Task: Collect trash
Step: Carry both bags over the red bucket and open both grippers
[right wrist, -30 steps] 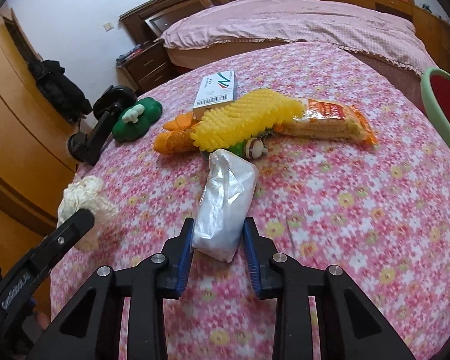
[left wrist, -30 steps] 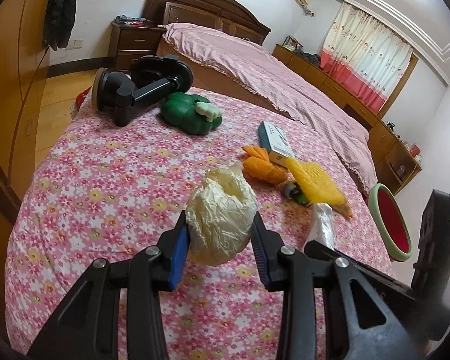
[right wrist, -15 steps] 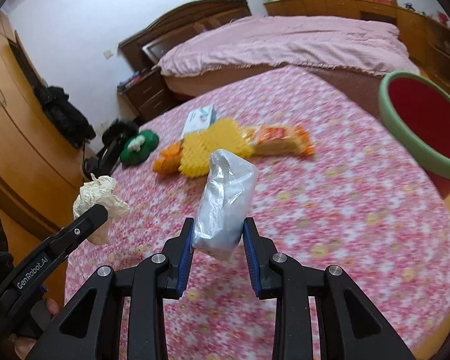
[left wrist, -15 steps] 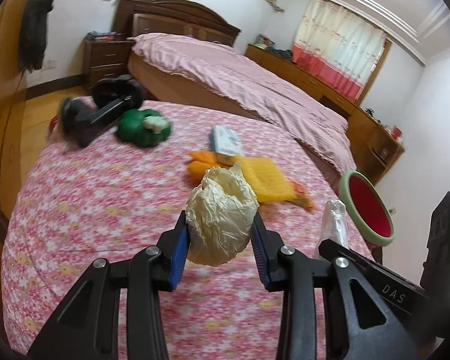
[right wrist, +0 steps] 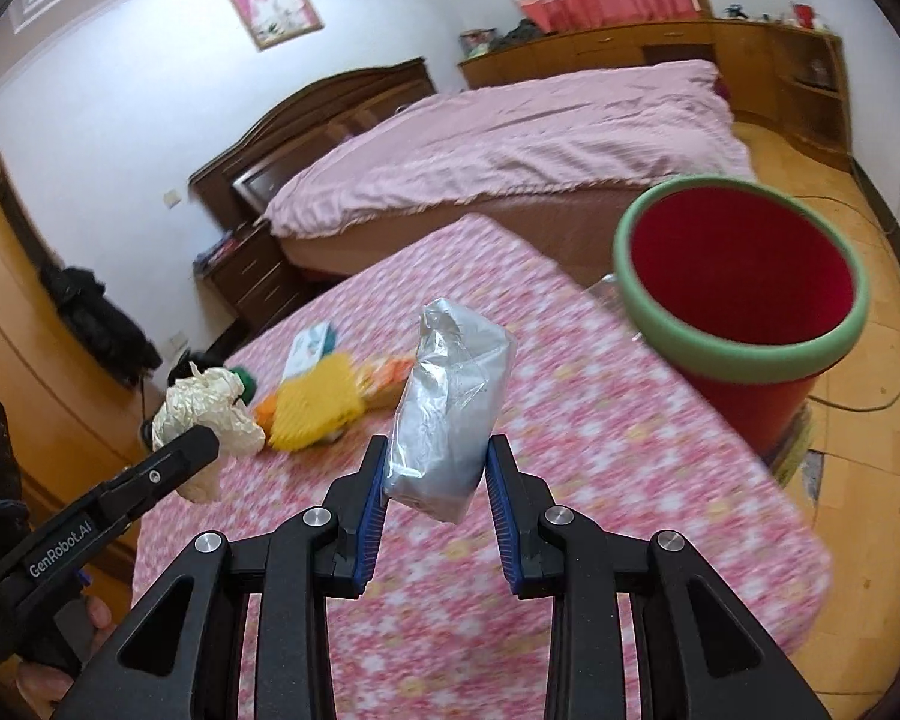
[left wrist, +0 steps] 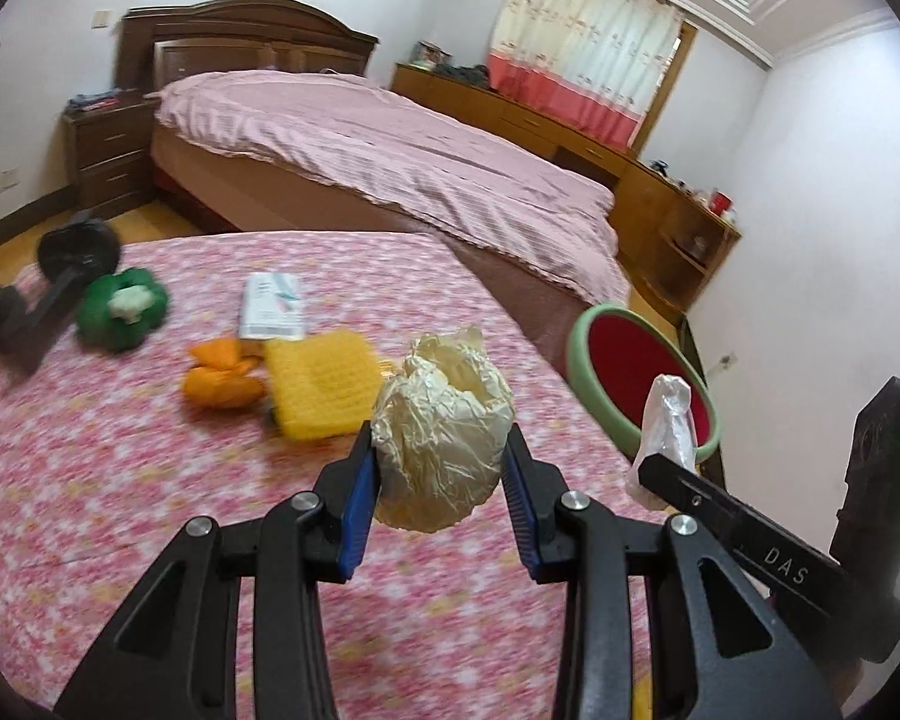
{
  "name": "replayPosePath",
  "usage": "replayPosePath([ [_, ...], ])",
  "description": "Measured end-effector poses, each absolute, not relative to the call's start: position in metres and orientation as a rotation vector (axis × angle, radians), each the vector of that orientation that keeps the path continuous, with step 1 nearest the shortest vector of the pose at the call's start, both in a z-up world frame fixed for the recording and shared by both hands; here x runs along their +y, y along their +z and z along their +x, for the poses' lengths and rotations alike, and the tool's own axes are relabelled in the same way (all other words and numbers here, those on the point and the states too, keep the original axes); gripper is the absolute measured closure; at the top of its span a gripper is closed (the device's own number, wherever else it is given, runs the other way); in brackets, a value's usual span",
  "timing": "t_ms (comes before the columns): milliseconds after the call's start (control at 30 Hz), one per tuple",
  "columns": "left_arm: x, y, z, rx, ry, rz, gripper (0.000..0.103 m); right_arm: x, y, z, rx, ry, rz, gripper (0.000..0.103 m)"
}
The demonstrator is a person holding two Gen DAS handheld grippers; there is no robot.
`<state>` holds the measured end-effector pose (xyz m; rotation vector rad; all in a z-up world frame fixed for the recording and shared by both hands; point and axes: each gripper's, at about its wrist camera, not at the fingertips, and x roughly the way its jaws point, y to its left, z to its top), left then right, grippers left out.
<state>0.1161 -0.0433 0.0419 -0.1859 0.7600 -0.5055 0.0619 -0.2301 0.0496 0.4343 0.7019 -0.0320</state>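
My left gripper (left wrist: 441, 483) is shut on a crumpled cream paper ball (left wrist: 441, 432), held above the floral tablecloth (left wrist: 120, 480). My right gripper (right wrist: 435, 477) is shut on a clear plastic bag (right wrist: 453, 405), also lifted off the table. A red bin with a green rim (right wrist: 744, 282) stands past the table's right edge, ahead and to the right of both grippers. In the left wrist view the bin (left wrist: 630, 372) sits right of the paper ball, with the right gripper's plastic bag (left wrist: 666, 420) in front of it. The paper ball (right wrist: 207, 405) shows at left in the right wrist view.
On the table lie a yellow knobbly toy (left wrist: 321, 381), an orange toy (left wrist: 222, 375), a white box (left wrist: 273, 306), a green toy (left wrist: 123, 306) and a black suction mount (left wrist: 42, 294). A bed (left wrist: 390, 150) with a pink cover stands behind. Wooden cabinets line the far wall.
Both grippers have risen from the table and swung right with their loads. The red bin has come much closer and fuller into both views; the toys have slid to the left.
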Motion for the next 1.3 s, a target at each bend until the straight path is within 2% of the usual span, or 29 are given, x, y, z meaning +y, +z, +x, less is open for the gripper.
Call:
replayPosePath([
  [533, -0.172, 0.043, 0.146, 0.787, -0.683, -0.058, 0.064, -0.339, 0.049, 0.07, 0.683, -0.166, 0.47, 0.071],
  [967, -0.284, 0.011, 0.17, 0.854, -0.784, 0.045, 0.064, -0.428, 0.028, 0.082, 0.716, -0.256, 0.509, 0.071],
  [1200, -0.317, -0.006, 0.178, 0.885, -0.784, 0.093, 0.064, -0.452, 0.011, 0.091, 0.745, -0.257, 0.523, 0.071],
  [1300, -0.324, -0.011, 0.18, 0.887, -0.765, 0.117, 0.054, -0.455, 0.005, 0.096, 0.755, -0.25, 0.532, 0.071],
])
